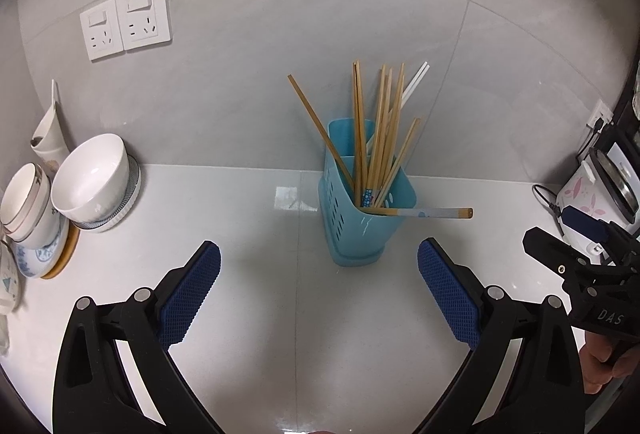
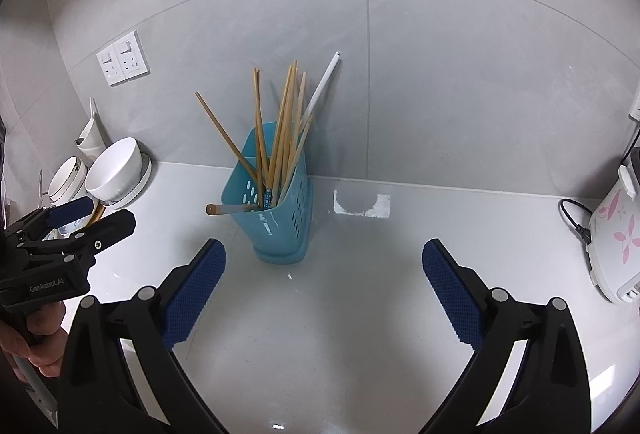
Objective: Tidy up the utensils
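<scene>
White glossy tabletop meets a grey tiled wall. The blue holder of chopsticks stands ahead of me; bowls left, rice cooker right. My left gripper and right gripper fingers are spread, empty.
</scene>
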Demonstrator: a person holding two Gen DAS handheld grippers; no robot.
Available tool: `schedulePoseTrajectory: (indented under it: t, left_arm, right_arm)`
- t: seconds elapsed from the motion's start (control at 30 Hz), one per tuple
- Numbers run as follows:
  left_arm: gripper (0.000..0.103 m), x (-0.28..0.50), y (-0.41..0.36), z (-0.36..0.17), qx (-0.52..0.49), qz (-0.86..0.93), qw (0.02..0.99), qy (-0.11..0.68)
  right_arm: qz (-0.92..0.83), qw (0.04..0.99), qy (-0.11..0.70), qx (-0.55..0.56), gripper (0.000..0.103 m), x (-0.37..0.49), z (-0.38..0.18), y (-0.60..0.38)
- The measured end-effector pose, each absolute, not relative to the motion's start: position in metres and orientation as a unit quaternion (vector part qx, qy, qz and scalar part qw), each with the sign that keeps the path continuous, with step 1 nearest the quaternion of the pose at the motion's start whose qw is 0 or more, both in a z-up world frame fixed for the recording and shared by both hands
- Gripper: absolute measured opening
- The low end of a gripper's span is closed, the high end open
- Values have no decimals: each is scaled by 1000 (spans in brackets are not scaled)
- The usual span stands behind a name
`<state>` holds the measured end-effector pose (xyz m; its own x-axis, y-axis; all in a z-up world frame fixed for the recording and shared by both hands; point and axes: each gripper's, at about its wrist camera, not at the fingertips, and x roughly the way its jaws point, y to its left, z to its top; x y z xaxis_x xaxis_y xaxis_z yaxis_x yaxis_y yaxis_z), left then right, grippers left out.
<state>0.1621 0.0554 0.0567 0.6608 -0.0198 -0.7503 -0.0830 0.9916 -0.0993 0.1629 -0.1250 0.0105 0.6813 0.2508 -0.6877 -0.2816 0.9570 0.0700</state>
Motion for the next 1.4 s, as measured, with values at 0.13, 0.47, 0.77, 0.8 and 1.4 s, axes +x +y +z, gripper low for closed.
schedulePoseTrajectory:
  t: [0.13,0.47,0.77,0.8,1.4]
  left_arm:
    - [97,163,54,55,-57,20,907,417]
    - [97,164,55,56,-57,25,909,412]
    - [97,163,54,55,-55,27,909,413]
    - [97,163,54,55,-55,28,909,413]
    - [97,163,52,52,-56,18,908,415]
  right_arm:
    - [145,916,373,-19,95,163,10,-126]
    - [144,916,373,-17,95,163,9,-127]
    - [144,916,373,-17,95,163,9,-128]
    - [144,916,373,-17,95,163,9,-127]
    - [144,917,371,-21,95,161,10,-127]
